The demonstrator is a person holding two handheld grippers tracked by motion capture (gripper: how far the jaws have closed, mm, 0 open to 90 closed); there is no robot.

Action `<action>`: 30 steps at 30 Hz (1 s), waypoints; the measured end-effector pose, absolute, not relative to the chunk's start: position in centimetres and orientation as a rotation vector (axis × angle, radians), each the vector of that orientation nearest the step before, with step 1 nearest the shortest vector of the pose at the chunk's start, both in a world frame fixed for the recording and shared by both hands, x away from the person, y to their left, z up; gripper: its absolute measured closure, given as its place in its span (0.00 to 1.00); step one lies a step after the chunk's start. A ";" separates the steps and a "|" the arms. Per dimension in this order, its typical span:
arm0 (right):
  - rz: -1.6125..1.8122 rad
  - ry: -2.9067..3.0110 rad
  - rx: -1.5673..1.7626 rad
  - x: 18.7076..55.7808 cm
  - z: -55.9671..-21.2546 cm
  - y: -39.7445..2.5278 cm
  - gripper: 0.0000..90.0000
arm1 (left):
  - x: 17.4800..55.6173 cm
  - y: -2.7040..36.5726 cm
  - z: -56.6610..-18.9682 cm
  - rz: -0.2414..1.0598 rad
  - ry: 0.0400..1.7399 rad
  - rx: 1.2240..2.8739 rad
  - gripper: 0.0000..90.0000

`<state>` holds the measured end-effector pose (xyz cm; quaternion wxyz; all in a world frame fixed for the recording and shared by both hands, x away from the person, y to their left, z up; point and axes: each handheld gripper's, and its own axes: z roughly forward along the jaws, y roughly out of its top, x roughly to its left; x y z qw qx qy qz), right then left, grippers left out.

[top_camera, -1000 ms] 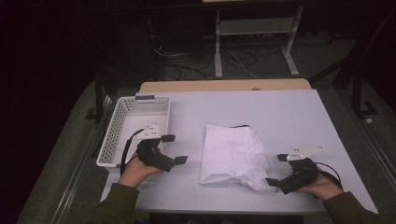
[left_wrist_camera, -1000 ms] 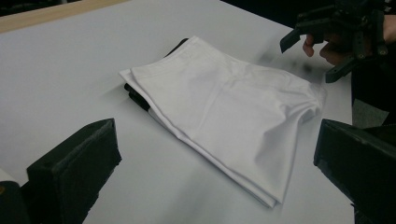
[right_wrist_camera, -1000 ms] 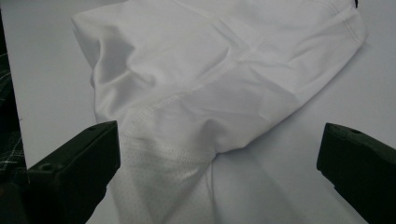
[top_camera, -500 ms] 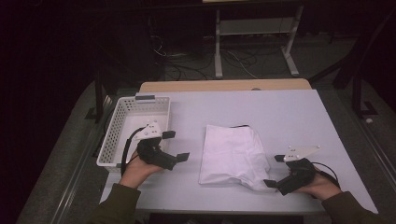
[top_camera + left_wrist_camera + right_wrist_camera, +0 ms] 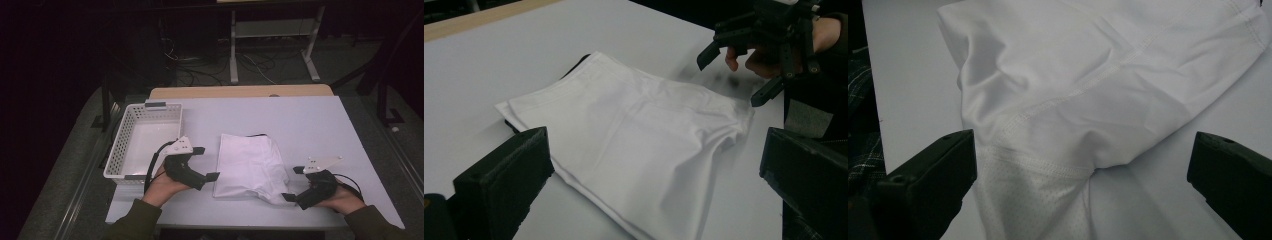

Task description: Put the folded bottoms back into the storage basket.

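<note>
A folded white garment (image 5: 247, 167) lies flat in the middle of the white table (image 5: 300, 120), with a dark edge showing under its far side. My left gripper (image 5: 207, 163) stands open just left of the garment, its jaws pointing at the cloth's left edge without touching it. In the left gripper view the garment (image 5: 634, 135) spreads out ahead of the left gripper (image 5: 654, 150). My right gripper (image 5: 292, 184) is open at the garment's near right corner. In the right gripper view the right gripper (image 5: 1083, 155) straddles a bunched, seamed corner of the garment (image 5: 1088, 85), which lies between the wide-apart jaws.
A white plastic mesh basket (image 5: 116, 150) stands at the table's left edge, close behind my left hand. The right gripper (image 5: 734, 75) appears across the cloth in the left gripper view. Beyond the table are metal stand legs (image 5: 270, 45) and floor cables.
My left gripper has slid to the right, closer to the garment's left edge. The right gripper has barely moved. The garment lies as before.
</note>
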<state>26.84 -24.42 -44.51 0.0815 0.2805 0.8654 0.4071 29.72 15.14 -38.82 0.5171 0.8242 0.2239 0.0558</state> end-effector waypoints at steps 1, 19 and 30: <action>1.216 2.587 0.836 26.8 -44.5 -24.4 0.00 | 29.7 14.9 -38.9 0.129 0.531 1.983 0.00; 1.213 2.594 0.836 26.8 -44.6 -24.3 0.00 | 29.4 12.0 -41.0 0.119 0.519 2.042 0.05; 1.214 2.596 0.836 26.9 -44.6 -24.3 0.00 | 29.4 11.1 -42.7 0.134 0.555 2.077 0.19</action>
